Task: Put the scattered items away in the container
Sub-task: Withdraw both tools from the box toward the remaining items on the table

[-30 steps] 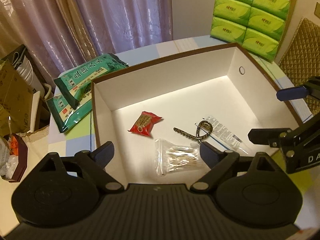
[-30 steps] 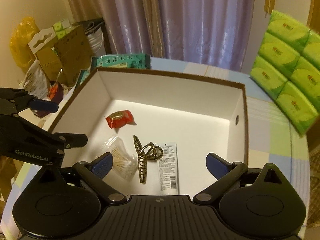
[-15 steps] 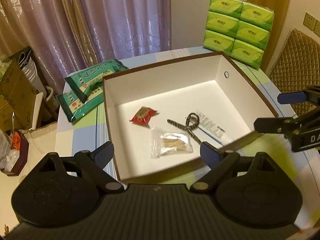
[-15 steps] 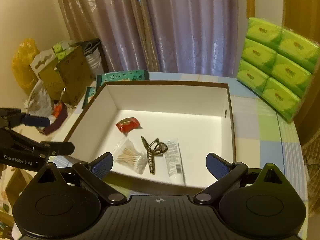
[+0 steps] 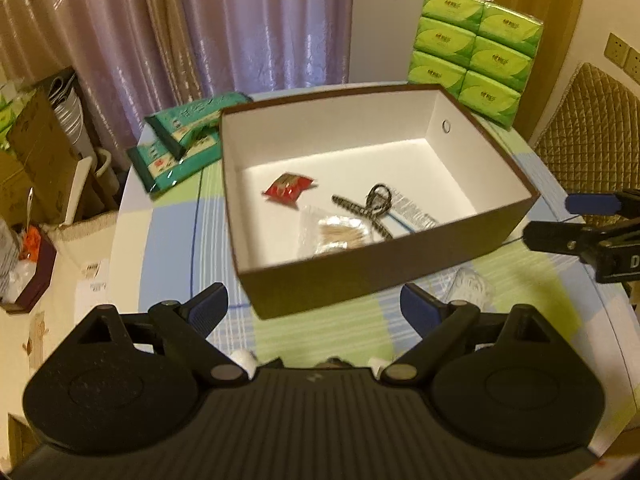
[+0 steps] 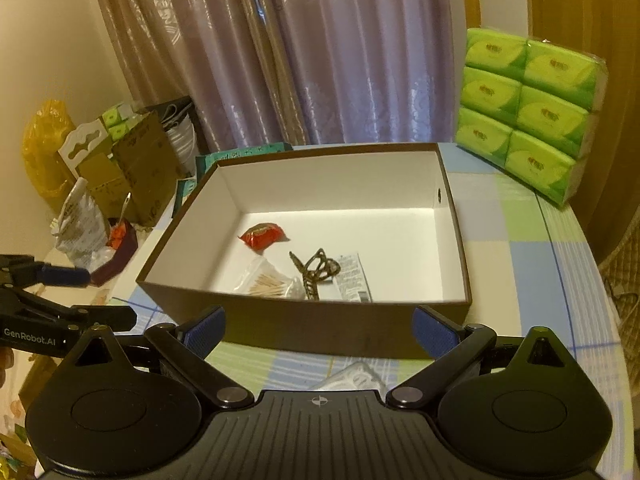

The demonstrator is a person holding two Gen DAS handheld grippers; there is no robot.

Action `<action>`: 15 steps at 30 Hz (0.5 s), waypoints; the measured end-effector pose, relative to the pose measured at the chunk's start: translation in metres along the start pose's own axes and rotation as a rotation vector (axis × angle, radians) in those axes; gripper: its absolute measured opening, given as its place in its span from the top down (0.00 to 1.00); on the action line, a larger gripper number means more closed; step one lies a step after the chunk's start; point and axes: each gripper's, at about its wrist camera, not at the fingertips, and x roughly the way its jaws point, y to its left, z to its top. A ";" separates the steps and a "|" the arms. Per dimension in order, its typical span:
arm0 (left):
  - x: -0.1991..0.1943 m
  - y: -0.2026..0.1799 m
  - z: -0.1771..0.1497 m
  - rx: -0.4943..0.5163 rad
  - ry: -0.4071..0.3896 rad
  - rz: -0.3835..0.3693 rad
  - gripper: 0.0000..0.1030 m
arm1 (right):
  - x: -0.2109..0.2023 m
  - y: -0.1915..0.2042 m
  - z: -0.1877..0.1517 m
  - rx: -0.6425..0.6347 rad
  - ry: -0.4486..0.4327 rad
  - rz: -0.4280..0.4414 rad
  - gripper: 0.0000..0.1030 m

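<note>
Blue-padded and black, the left tool (image 5: 314, 306) hangs with its jaws wide apart and nothing between them, above the checked green, blue and white cloth of the round table (image 5: 172, 240). The right tool (image 6: 318, 330) is likewise spread wide and empty, just short of the near wall of the brown cardboard box with a white inside (image 6: 344, 326).

That near wall stands between both tools and the box floor. A crumpled clear plastic wrapper (image 5: 470, 290) lies on the cloth between the box and the tools, outside the box.

Inside the box lie four things, gathered toward the near left part: one red sweet packet (image 5: 288, 187), one clear bag of cotton swabs (image 5: 334, 232), one patterned brown hair claw (image 6: 316, 270) and one white tube with print (image 6: 352, 278). The claw lies across the tube; the swab bag is just beside it. The far and right parts of the floor are bare.

Two green flat packets (image 5: 186, 136) lie left of the box near the table's edge, one overlapping the other. A six-pack of lime-green tissue packs (image 6: 528, 110) stands at the far right. Purple curtains (image 6: 340, 52) hang behind.
</note>
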 end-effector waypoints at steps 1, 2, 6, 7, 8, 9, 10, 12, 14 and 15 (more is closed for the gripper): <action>-0.001 0.001 -0.003 0.000 -0.001 0.007 0.12 | -0.002 0.001 -0.003 -0.005 -0.001 -0.003 0.06; -0.002 0.002 -0.007 0.000 -0.003 0.015 0.12 | -0.003 0.002 -0.007 -0.010 -0.002 -0.006 0.06; -0.005 0.008 -0.021 -0.030 0.008 0.024 0.12 | -0.007 0.004 -0.020 -0.011 0.003 -0.002 0.06; -0.005 0.010 -0.024 -0.038 0.012 0.027 0.12 | -0.008 0.005 -0.023 -0.011 0.005 -0.002 0.06; -0.005 0.011 -0.028 -0.045 0.017 0.034 0.12 | -0.009 0.006 -0.027 -0.014 0.007 -0.004 0.06; -0.005 0.013 -0.032 -0.051 0.020 0.040 0.12 | -0.009 0.007 -0.031 -0.020 0.009 -0.007 0.06; -0.005 0.013 -0.036 -0.056 0.023 0.044 0.12 | -0.009 0.008 -0.034 -0.026 0.013 -0.011 0.06; -0.005 0.015 -0.045 -0.068 0.033 0.045 0.12 | -0.010 0.009 -0.042 -0.038 0.020 -0.022 0.06; -0.005 0.017 -0.053 -0.079 0.043 0.042 0.12 | -0.010 0.009 -0.050 -0.035 0.032 -0.031 0.06; -0.005 0.017 -0.058 -0.084 0.048 0.043 0.12 | -0.010 0.009 -0.053 -0.029 0.039 -0.033 0.06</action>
